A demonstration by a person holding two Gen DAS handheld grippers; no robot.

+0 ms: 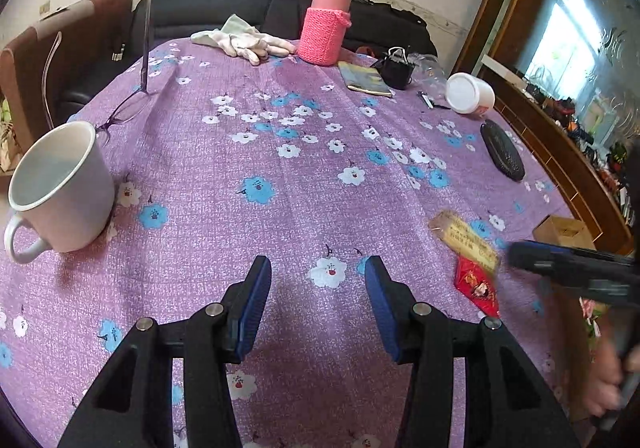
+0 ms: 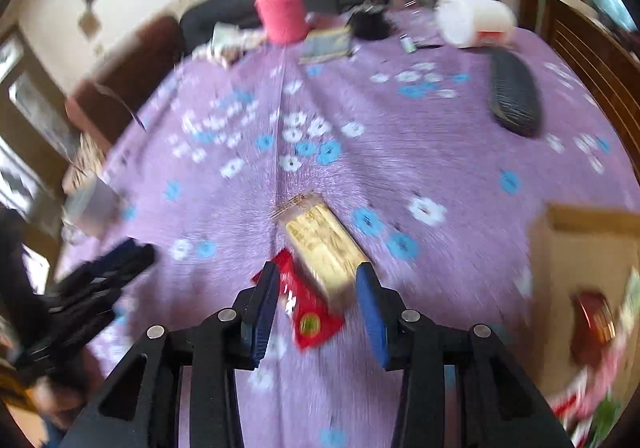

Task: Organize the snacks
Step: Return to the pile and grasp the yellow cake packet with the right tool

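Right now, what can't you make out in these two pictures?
- Cardboard box: contents blurred and cut by the right wrist view's edge.
- Gold snack packet: print unreadable, motion blur.
- Red packet: partly under the gold one.
- White mug: inside too dim, left wrist view.

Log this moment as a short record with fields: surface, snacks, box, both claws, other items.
surface: purple flowered tablecloth
snacks: gold-labelled clear snack packet lying partly over a red foil snack packet, both on the cloth
box: open brown cardboard box at the right table edge, packets inside
left claw: open, nothing between the jaws
right claw: open, over the two packets; contact unclear through blur
other items: white ceramic mug, pink knit-sleeved flask, white gloves
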